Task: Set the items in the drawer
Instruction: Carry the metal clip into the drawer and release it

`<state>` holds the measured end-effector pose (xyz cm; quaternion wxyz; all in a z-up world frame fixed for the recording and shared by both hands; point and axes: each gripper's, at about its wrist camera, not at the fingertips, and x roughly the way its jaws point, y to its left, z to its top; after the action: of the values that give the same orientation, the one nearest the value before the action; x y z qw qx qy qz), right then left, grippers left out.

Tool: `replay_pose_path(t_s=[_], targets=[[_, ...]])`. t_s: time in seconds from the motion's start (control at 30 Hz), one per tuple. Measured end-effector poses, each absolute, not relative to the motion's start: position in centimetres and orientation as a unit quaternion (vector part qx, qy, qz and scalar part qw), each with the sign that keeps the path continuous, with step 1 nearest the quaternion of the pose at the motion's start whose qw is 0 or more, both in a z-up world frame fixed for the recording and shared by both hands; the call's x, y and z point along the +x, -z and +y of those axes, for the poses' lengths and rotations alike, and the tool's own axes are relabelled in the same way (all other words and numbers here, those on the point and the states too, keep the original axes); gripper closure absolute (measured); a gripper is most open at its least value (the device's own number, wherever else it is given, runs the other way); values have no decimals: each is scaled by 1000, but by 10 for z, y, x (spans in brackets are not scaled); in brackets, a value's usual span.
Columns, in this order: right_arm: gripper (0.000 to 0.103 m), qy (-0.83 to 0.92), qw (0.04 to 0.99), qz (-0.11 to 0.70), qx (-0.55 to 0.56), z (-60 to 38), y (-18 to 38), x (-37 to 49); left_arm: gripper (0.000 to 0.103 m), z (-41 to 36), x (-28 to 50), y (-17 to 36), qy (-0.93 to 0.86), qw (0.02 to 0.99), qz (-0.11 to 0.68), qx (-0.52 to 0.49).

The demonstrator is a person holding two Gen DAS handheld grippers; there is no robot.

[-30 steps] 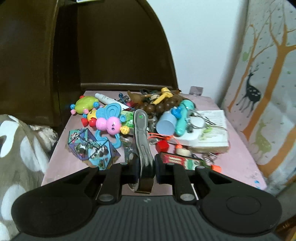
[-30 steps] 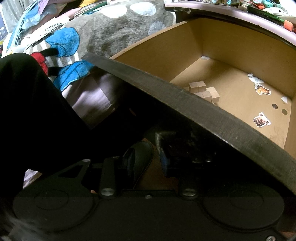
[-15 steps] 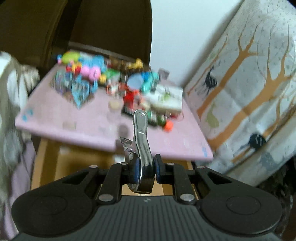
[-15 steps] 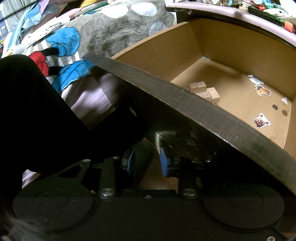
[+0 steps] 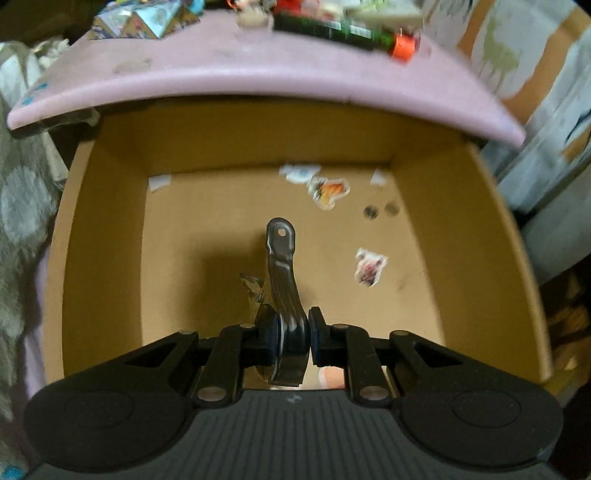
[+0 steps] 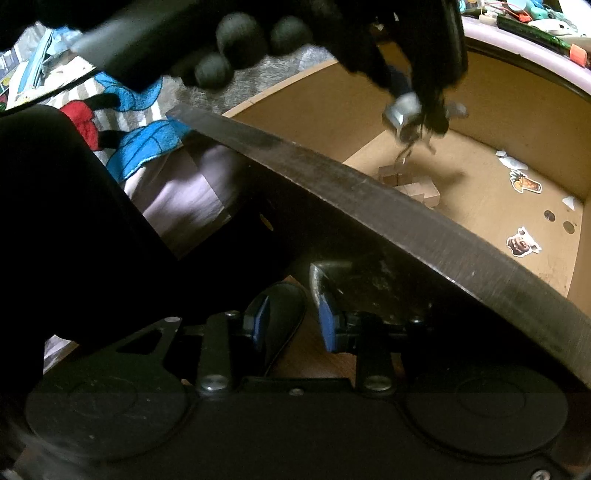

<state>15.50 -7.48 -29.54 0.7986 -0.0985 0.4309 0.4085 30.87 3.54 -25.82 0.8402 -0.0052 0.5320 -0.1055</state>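
Observation:
My left gripper (image 5: 291,338) is shut on a grey metal clip-like tool (image 5: 282,266) with a hole at its tip, and holds it above the open brown drawer (image 5: 103,221). In the right wrist view the left gripper (image 6: 417,110) hangs over the drawer (image 6: 517,122) with the tool (image 6: 402,110) pointing down. My right gripper (image 6: 290,317) sits low outside the drawer's dark front panel (image 6: 406,229), its blue-padded jaws apart with nothing between them.
Wooden blocks (image 6: 417,188) and stickers (image 6: 522,242) lie on the drawer floor. The pink tabletop (image 5: 258,77) above the drawer carries a green pen (image 5: 332,31) and several toys. Patterned bedding (image 6: 140,147) lies to the left.
My left gripper has dropped from tabletop level to over the open drawer with the tool held. The right gripper has stayed in place, its jaws slightly wider.

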Motion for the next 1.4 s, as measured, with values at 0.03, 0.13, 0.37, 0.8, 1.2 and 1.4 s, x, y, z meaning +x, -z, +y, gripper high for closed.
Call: replay_pose_path(t_s=[0.03, 0.13, 0.37, 0.8, 1.2, 1.4], targets=[[77, -409, 799, 431, -99, -75, 295, 155, 87, 34, 310, 261, 104, 839, 534, 3], [77, -409, 799, 430, -99, -75, 295, 155, 87, 31, 312, 267, 104, 837, 537, 16], [77, -410, 799, 429, -100, -76, 296, 156, 80, 17, 315, 277, 128, 827, 546, 33], [77, -412, 798, 429, -101, -74, 299, 157, 35, 16, 296, 257, 133, 838, 529, 24], [77, -413, 798, 424, -109, -72, 301, 157, 35, 18, 280, 239, 112, 847, 519, 21], [77, -413, 798, 423, -113, -72, 302, 156, 35, 15, 277, 236, 104, 850, 515, 28]])
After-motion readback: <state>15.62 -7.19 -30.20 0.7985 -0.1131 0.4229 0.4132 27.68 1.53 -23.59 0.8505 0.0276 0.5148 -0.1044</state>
